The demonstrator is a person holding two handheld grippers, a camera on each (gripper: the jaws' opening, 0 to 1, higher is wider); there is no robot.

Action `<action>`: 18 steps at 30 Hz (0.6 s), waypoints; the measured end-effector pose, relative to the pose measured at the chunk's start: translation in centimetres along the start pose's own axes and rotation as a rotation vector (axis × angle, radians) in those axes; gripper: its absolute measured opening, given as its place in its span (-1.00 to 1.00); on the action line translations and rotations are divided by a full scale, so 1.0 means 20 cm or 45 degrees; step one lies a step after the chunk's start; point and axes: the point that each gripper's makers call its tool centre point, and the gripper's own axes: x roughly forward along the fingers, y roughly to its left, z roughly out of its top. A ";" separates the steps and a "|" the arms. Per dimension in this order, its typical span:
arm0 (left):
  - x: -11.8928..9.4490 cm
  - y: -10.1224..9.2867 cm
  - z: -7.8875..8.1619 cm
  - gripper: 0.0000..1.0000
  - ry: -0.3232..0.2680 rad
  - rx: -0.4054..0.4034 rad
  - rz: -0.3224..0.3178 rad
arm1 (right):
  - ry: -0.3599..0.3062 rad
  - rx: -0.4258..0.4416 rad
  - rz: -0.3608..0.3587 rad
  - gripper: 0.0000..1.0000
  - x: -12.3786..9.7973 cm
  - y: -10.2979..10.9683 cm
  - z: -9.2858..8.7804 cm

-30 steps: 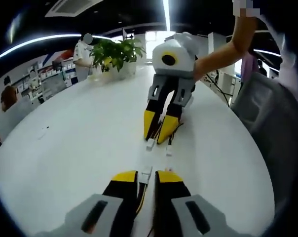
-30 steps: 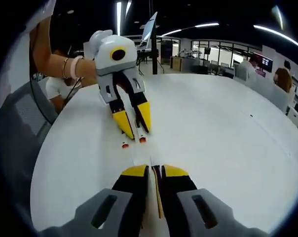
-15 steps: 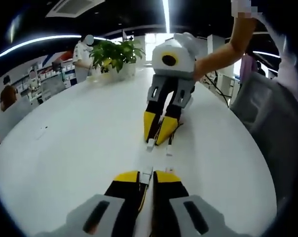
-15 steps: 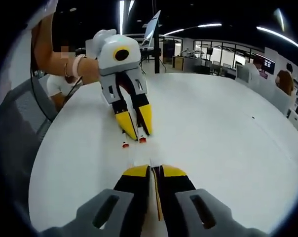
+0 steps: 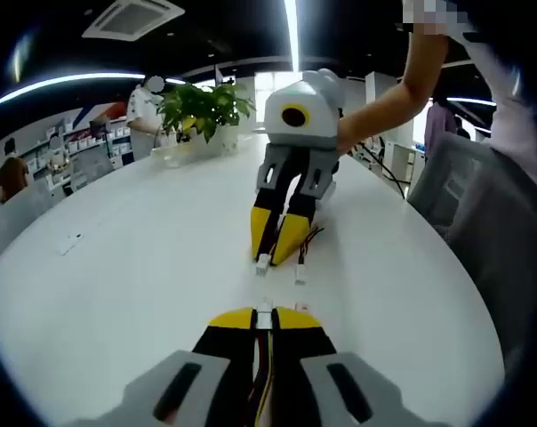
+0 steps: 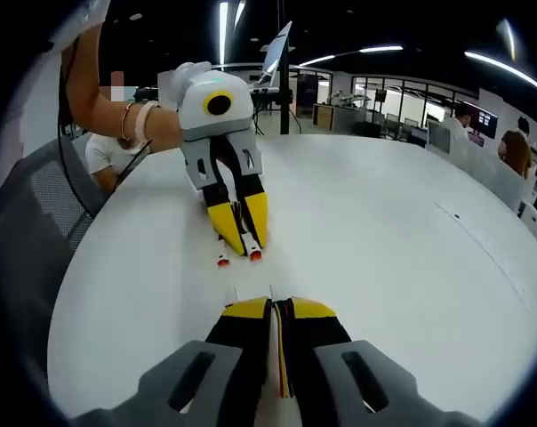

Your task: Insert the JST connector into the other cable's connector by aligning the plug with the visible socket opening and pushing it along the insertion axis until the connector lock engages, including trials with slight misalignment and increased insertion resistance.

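Facing each other low over the white table (image 5: 117,267), the two grippers are nearly tip to tip. Only container around is the plant pot (image 5: 200,142) at the far edge, with a leafy green plant (image 5: 202,102) in it.

In the left gripper view, the left gripper (image 5: 265,318) has its jaws pinched on a small white connector (image 5: 264,313), wires running back between the jaws. Opposite it, the right gripper (image 5: 275,253) is clamped on its own cable, with a white plug (image 5: 262,261) poking out at the tips and a loose second plug (image 5: 299,277) lying just beside. In the right gripper view, the right gripper (image 6: 273,308) is squeezed tight on thin wires, and the left gripper (image 6: 242,242) sits just ahead.

Compared with a second ago, the gap between the two white connectors has shrunk: they're near each other now but still apart, roughly lined up, not mated yet. Both grips look unchanged.
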 end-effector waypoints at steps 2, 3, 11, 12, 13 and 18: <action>0.00 0.00 0.00 -0.99 -0.003 -0.002 -0.003 | -0.002 0.001 0.003 -0.92 0.00 0.00 0.00; 0.00 0.00 0.00 -0.99 -0.006 -0.010 -0.003 | -0.004 0.002 0.004 -0.92 0.00 0.00 0.00; 0.00 0.01 0.00 -1.00 -0.076 -0.096 -0.016 | 0.004 -0.008 0.008 -0.92 -0.01 0.01 0.00; 0.00 0.00 0.00 -1.00 -0.077 -0.094 -0.020 | 0.006 -0.011 0.010 -0.92 -0.01 0.02 0.00; 0.01 0.00 0.00 -1.00 -0.078 -0.092 -0.022 | 0.007 -0.010 0.010 -0.92 -0.01 0.02 0.00; 0.01 0.00 0.01 -1.00 -0.069 -0.092 -0.027 | 0.015 -0.034 0.027 -0.92 -0.01 0.03 0.00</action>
